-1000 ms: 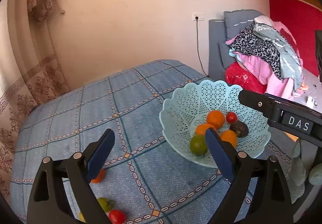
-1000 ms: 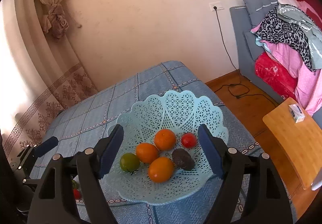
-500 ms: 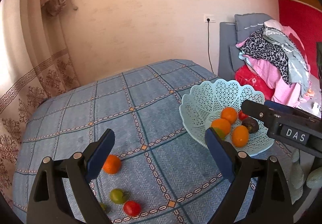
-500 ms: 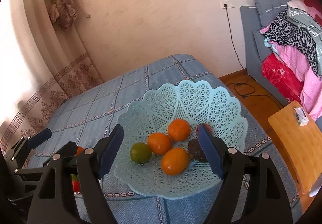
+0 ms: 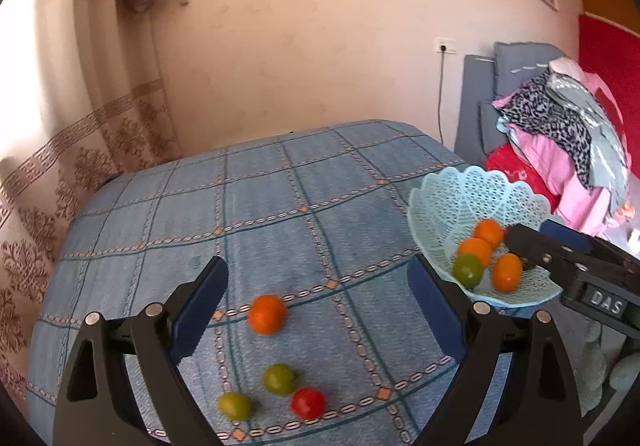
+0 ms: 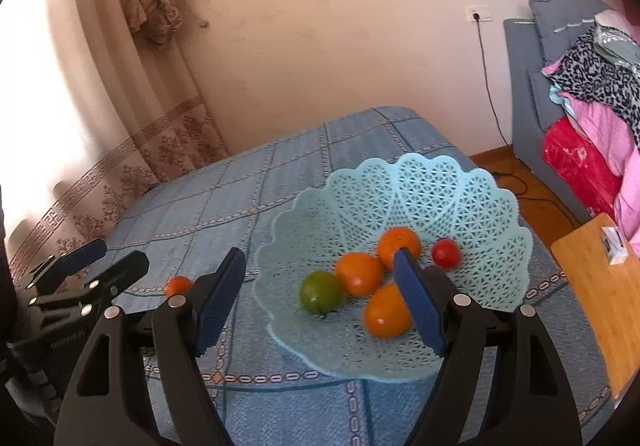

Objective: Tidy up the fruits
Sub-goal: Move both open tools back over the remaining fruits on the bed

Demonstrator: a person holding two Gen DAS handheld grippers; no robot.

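Basket (image 6: 460, 181) fruit blurred – dark one prob. behind right gripper (image 6: 320, 298) finger.

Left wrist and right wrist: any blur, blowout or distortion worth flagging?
Left wrist: slight motion blur on the loose orange and green fruit; window side at the left edge blown out; fisheye bends the blue tablecloth grid. Right wrist: the basket lattice reads sharp, fruit in it slightly soft; the curtain at left overexposed; dark vignette in the corners.

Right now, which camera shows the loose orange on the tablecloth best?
Left wrist view: the loose orange lies fully visible between the open left claw fingers. In the right wrist view it is a small sliver, partly hidden behind a finger.
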